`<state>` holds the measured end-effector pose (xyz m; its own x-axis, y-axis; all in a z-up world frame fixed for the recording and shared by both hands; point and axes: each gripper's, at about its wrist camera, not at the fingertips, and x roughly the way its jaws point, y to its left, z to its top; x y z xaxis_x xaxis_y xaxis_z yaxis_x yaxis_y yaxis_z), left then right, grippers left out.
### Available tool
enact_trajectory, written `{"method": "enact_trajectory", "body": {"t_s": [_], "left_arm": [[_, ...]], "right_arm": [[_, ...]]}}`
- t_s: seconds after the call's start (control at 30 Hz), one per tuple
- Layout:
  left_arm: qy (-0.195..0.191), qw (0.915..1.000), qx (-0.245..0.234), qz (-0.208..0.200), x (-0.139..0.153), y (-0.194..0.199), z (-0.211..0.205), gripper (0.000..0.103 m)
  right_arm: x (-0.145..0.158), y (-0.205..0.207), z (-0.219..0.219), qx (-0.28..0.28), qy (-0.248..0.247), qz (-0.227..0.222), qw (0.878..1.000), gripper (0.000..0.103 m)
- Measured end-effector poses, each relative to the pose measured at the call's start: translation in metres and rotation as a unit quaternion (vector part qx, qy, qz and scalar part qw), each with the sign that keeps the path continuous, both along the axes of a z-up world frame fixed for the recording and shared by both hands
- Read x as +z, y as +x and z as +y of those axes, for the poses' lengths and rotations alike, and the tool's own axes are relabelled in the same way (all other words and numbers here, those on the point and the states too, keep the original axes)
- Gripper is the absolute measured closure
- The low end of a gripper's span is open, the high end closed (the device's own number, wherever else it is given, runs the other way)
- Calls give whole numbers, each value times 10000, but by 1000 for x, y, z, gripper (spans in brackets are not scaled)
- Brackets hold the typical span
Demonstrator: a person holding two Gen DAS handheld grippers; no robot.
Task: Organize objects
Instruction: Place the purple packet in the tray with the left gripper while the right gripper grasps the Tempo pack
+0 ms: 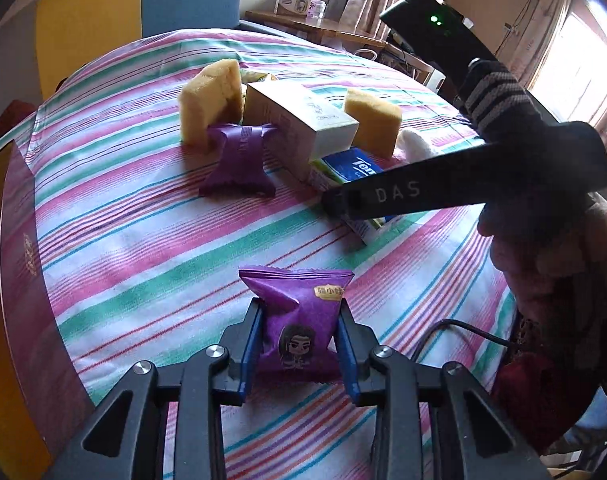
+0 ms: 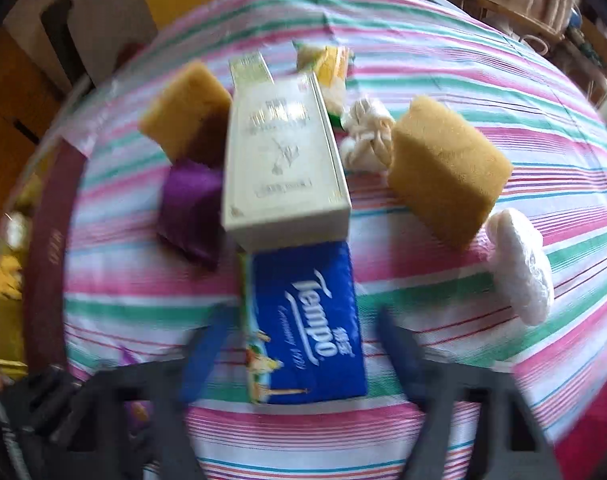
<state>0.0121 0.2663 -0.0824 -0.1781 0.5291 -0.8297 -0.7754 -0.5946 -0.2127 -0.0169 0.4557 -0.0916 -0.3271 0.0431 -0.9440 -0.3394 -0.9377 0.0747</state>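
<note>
Nearest to me, my left gripper point(image 1: 299, 320) has its blue pads pinched on both sides of a small glossy purple foil snack packet point(image 1: 299, 316) printed with a cartoon face and a yellow label; it stands upright on the cloth, crimped top edge away from me.

On my right camera, the right gripper point(image 2: 299, 340) straddles a blue rectangular Tempo tissue pack point(image 2: 303, 324). Its blue fingers point(image 2: 395, 344) sit narrow but clear of the pack's sides, not pressing as far as the blur lets me judge. The pack lies flat, its long axis running away from me toward the pile.

Touching its far end is a cream cardboard box point(image 2: 283, 156), lying flat and pointing the same way. A second purple packet point(image 2: 191, 208) leans at the box's left, with a yellow sponge block point(image 2: 187, 112) behind it. Another yellow sponge block point(image 2: 447, 168) sits to the right, a white wrapped bundle point(image 2: 519, 264) just beside it, and a knotted white cloth point(image 2: 367, 136) between sponge and box. A yellow-green packet point(image 2: 327, 68) lies farthest.

Everything rests on a pink, green and white striped tablecloth point(image 2: 463, 60). A dark red box point(image 1: 19, 280) edges the table's left; a wooden shelf point(image 1: 323, 28) stands beyond.
</note>
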Motion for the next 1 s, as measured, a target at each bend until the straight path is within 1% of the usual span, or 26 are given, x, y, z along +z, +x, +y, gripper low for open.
{"method": "enact_trajectory", "body": {"t_s": [0.03,0.1,0.13,0.2,0.33,0.37,0.4,0.43,0.47,0.53,0.63,0.73,0.77,0.87,0.93,1.0], "left_arm": [[28,10000,-1,12,2,2,-4,71],[131,9999,28,101,10,12,-14,71],[205,9997,45,116,14,16,-21,71],[299,9994,113,126,21,21,-29,71],[487,9984,279,74,33,23,-54,71],[529,9979,356,98,37,25,-63,71],[558,9975,418,111,41,21,-60,71],[610,9968,494,131,46,20,-67,71],[701,9955,604,177,54,20,-78,71],[814,9930,809,272,64,12,-85,71],[914,9859,1306,511,80,-4,-118,71],[889,9745,1929,722,87,-24,-155,71],[837,9695,2165,791,88,-31,-169,71],[503,9550,2782,894,80,-54,-206,71],[219,9471,3069,915,70,-68,-226,71],[-54,9430,3203,896,58,-77,-239,71]], "right_arm": [[1,-1,-4,91,87,11,9999,51],[2,-2,-13,313,55,29,9995,51],[2,-2,-16,390,0,32,9992,51],[2,-2,-18,525,-303,40,9982,50],[2,-1,-18,527,-434,45,9977,49],[1,-1,-18,535,-431,20,9976,49],[0,-2,-17,536,-418,20,9977,48],[0,-2,-16,523,-421,17,9977,48],[-1,-1,-17,529,-412,16,9977,48],[-1,0,-18,541,-380,-1,9978,48],[1,1,-19,592,-260,-26,9979,48],[2,2,-20,608,-220,-27,9979,49],[2,2,-20,614,-205,-29,9979,49],[3,3,-22,626,-162,-31,9979,49],[3,2,-23,634,-135,-35,9979,49],[3,2,-24,651,-85,-40,9978,49]]}}
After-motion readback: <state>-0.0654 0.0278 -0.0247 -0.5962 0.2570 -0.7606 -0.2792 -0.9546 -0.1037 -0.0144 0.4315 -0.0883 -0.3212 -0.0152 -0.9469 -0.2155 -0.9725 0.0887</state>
